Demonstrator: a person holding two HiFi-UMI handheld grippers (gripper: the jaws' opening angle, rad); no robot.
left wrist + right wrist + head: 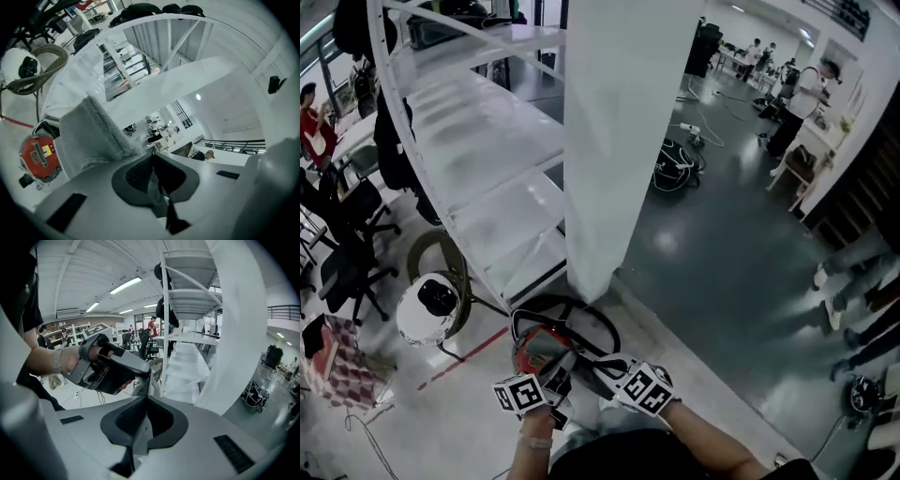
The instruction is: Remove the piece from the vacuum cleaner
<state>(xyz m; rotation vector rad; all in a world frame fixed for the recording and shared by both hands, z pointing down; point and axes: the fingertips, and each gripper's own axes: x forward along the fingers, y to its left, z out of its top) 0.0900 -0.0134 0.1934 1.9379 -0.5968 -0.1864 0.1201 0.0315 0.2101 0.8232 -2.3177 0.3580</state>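
Left gripper (pixel 151 158), right gripper (pixel 143 400): jaws together, nothing between. Both side by side, lower centre of head view. Left forearm (pixel 534 457), right forearm (pixel 714 446) enter from bottom edge. Left hand (pixel 70 356) wraps handle.

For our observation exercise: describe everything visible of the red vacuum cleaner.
The vacuum cleaner has a round red body, plastic-looking, with a yellow label seen in the left gripper view. It sits on the pale floor beside the white pillar, a black hose looping behind it.
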